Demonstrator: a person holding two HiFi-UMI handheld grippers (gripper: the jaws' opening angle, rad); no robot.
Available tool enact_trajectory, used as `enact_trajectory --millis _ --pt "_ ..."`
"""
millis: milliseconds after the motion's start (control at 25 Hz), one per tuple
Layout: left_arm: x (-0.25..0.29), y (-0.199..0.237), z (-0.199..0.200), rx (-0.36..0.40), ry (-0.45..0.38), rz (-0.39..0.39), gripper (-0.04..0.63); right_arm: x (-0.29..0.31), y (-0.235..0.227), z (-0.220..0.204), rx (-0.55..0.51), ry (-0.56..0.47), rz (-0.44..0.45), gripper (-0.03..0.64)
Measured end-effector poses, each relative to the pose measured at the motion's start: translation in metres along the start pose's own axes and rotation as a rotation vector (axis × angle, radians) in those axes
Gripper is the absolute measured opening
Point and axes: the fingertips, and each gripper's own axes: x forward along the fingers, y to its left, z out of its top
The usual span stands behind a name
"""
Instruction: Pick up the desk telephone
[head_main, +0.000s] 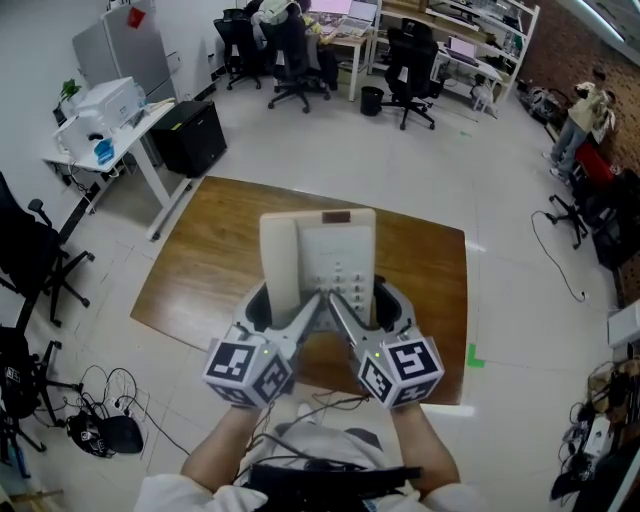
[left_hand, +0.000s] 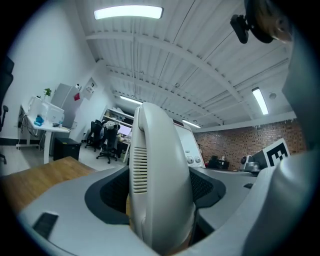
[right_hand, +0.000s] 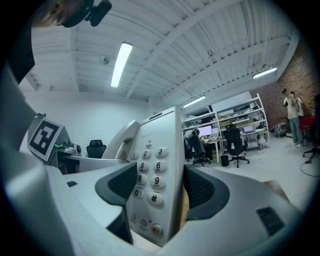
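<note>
A white desk telephone hangs in the air above the brown wooden table, held from its near end by both grippers. My left gripper is shut on the handset side; in the left gripper view the handset fills the gap between the dark pads. My right gripper is shut on the keypad side, where the number keys show between its pads. The phone tilts up, its far end rising away from me. Its underside is hidden.
A white desk with a printer and a black cabinet stand at the left. Black office chairs and desks line the back. Cables lie on the floor at lower left. A person stands far right.
</note>
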Motion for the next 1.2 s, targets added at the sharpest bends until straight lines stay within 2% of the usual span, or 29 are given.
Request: enact_trajectory --millis 560,1200 --pt "-0.024 -0.033 0.064 0.124 -0.113 -0.046 0.337 -0.027 0.027 0.062 -0.069 -0.126 0.011 0.308" --pt "-0.026 -0.033 0.076 0.116 -0.136 -0.051 0.337 -0.028 0.032 0.075 -0.101 -0.141 -0.008 0.308"
